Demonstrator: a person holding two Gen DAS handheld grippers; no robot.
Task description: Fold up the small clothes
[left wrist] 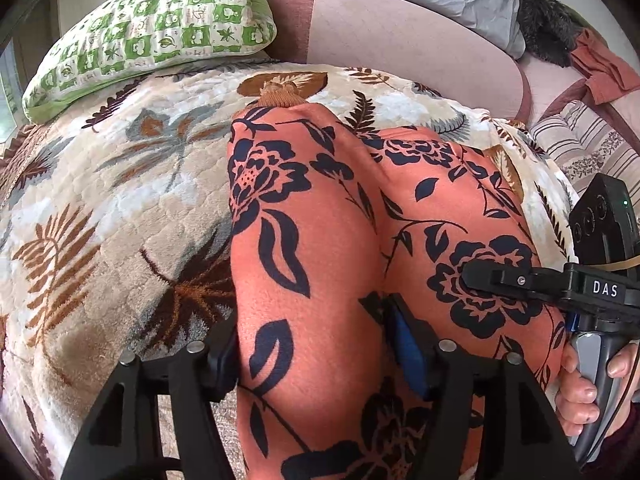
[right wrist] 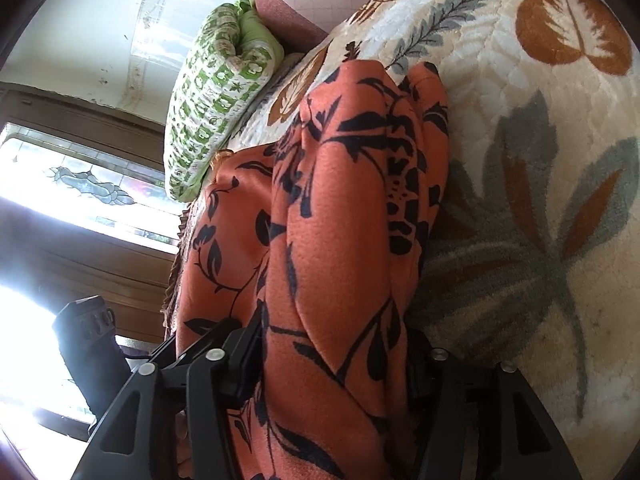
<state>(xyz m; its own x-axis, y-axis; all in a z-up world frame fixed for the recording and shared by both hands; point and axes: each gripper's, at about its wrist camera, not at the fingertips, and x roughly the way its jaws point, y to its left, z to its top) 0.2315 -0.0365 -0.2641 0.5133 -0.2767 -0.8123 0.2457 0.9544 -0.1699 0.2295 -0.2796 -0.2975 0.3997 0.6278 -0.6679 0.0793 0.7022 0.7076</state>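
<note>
Left wrist view: I see the orange floral garment (left wrist: pixel 340 240) lying on the leaf-print blanket (left wrist: pixel 120 200), its long axis running from my grippers up toward the green pillow (left wrist: pixel 160 24). The left gripper (left wrist: pixel 316 356) stands apart, straddling one fold; the right gripper (right wrist: pixel 332 364) likewise has cloth between parted jaws. I judge a fold just laid; next comes clearing both grippers without dragging fabric.

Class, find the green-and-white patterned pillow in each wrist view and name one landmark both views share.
Left wrist view: the green-and-white pillow lies at upper left, on the far edge of the leaf-print blanket.
Right wrist view: it sits left of centre, upper half, tipped on end.
Shared landmark: the orange floral garment.
</note>
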